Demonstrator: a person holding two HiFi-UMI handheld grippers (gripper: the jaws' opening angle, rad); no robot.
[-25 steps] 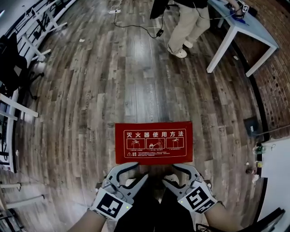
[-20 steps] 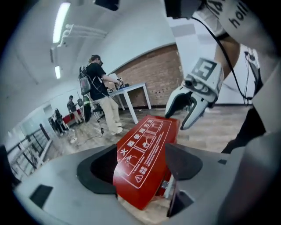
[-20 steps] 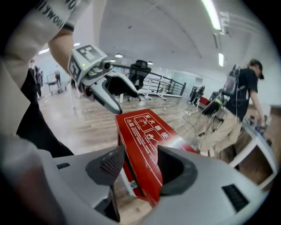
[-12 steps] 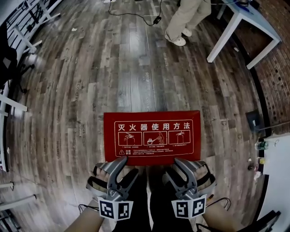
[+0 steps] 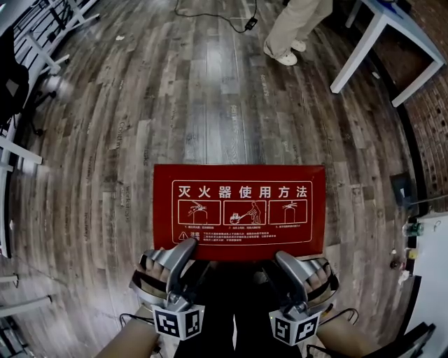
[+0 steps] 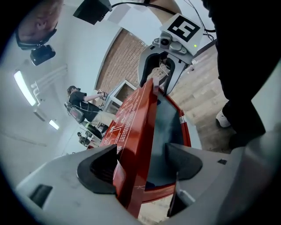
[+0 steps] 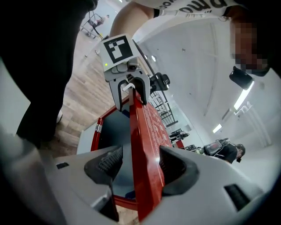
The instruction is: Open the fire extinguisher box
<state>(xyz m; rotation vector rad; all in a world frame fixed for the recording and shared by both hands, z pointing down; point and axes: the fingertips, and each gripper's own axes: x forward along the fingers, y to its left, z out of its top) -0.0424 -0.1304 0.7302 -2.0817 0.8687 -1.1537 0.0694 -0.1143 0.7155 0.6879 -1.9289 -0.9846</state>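
Observation:
The fire extinguisher box's red lid (image 5: 239, 210), printed with white characters and pictures, lies on the wooden floor in front of me. My left gripper (image 5: 187, 248) straddles its near edge on the left and my right gripper (image 5: 283, 260) on the right. In the left gripper view the lid (image 6: 136, 127) stands raised off the dark box interior (image 6: 169, 127). It leans on one pad with a gap at the other, and the jaws have just been opening. In the right gripper view the lid (image 7: 147, 145) likewise touches only one pad, and those jaws have just been opening too.
A person in beige trousers (image 5: 297, 28) stands at the far side beside a white table (image 5: 392, 42). A cable (image 5: 210, 14) trails over the floor there. Chairs and rails line the left edge, and a brick wall and white furniture (image 5: 427, 280) the right. My dark-trousered legs are under the lid's near edge.
Both grippers have rolled until their marker cubes face the head camera, sunk, and slid over the lid's near edge. The lid looks larger and nearer in the head view.

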